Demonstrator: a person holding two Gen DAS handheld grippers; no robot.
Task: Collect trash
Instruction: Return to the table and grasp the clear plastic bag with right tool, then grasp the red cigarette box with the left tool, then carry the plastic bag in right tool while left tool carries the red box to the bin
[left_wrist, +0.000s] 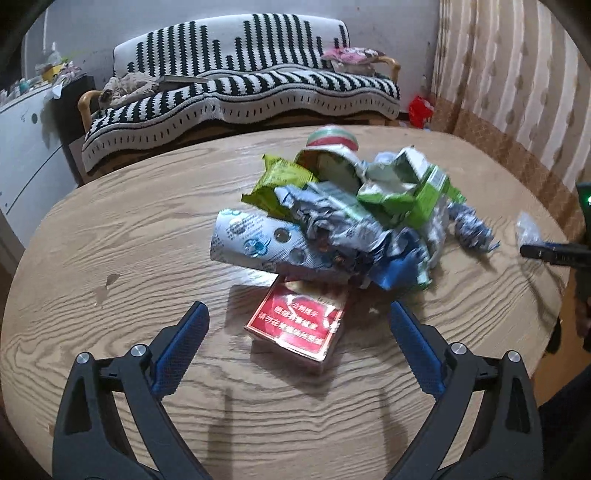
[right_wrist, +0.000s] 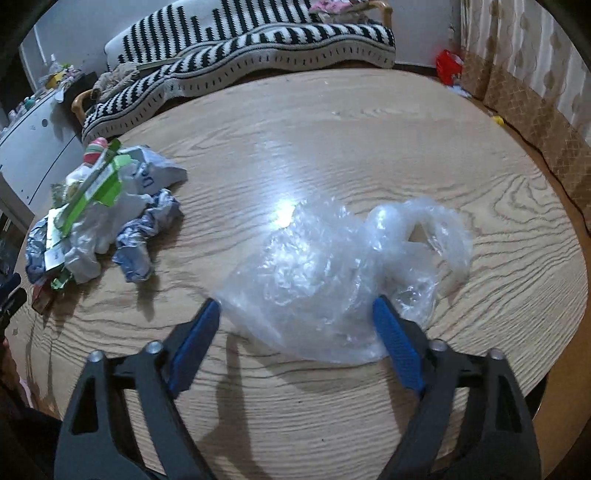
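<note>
A pile of crumpled wrappers and cartons (left_wrist: 343, 214) lies on the round wooden table (left_wrist: 129, 236). A red cigarette pack (left_wrist: 299, 328) lies at its near edge. My left gripper (left_wrist: 299, 314) is open, its fingers either side of the red pack and just above it. In the right wrist view a clear plastic bag (right_wrist: 332, 269) lies flat on the table. My right gripper (right_wrist: 295, 306) is open with the bag's near end between its fingers. The trash pile shows at the left there (right_wrist: 96, 214). The right gripper's tip shows at the left view's right edge (left_wrist: 546, 253).
A sofa with a black-and-white striped cover (left_wrist: 240, 88) stands behind the table. A curtain (left_wrist: 517, 92) hangs on the right, a red bag (left_wrist: 421, 109) on the floor below it. A white cabinet (left_wrist: 22, 147) stands at the left.
</note>
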